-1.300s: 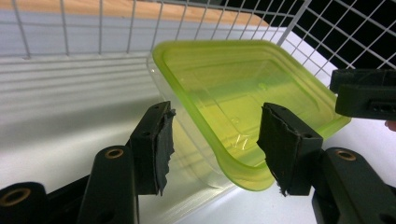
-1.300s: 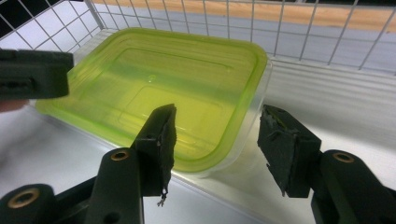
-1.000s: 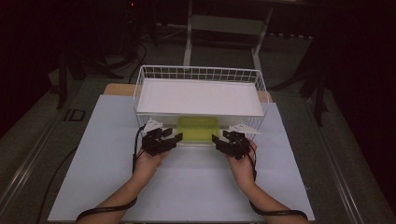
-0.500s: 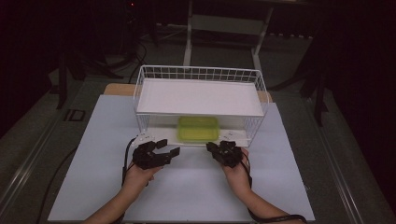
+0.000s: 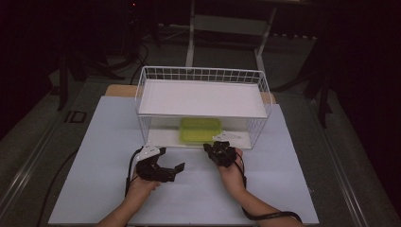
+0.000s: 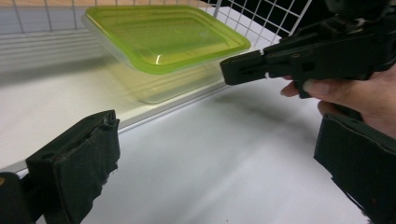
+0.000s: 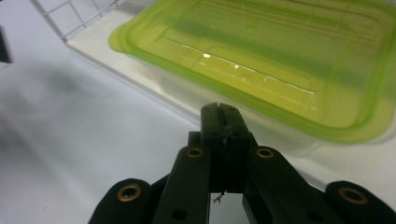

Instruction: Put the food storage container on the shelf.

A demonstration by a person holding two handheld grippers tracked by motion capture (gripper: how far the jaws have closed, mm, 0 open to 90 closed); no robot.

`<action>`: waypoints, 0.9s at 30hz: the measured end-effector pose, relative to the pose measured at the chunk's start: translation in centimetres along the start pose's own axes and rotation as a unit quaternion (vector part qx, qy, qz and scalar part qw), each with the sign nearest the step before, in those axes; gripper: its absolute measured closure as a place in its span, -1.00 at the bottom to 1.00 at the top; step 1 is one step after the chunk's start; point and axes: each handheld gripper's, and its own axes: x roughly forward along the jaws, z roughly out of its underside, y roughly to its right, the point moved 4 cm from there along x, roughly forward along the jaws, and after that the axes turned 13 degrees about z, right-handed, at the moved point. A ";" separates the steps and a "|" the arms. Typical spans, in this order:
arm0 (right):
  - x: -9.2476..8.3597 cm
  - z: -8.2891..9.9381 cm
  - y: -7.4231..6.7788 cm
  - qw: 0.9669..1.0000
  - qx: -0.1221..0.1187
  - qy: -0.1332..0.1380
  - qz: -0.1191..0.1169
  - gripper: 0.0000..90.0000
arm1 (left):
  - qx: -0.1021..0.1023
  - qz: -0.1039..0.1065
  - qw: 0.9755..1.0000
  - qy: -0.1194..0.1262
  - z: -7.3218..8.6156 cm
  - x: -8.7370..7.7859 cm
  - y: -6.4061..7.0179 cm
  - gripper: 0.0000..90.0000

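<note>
We have both grippers just in front of the green-lidded container (image 5: 200, 130) (it sits under the wire basket shelf (image 5: 203, 98)). Our left gripper (image 5: 171, 168) has just been opening, nothing between its jaws; our right gripper (image 5: 211, 150) has pinched closed, empty. Next, we judge, comes a clean retreat across the white table (image 5: 94, 156); the room is dark.

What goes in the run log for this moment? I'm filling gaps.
left tool: open, empty | right tool: shut, empty | green-lidded container: on lower shelf of wire rack | both tools short of it
</note>
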 end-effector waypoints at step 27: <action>4.3 -2.4 0.4 0.999 0.028 0.010 0.022 0.95 | 0.012 0.002 0.999 0.030 -0.4 -0.9 -0.1 -0.98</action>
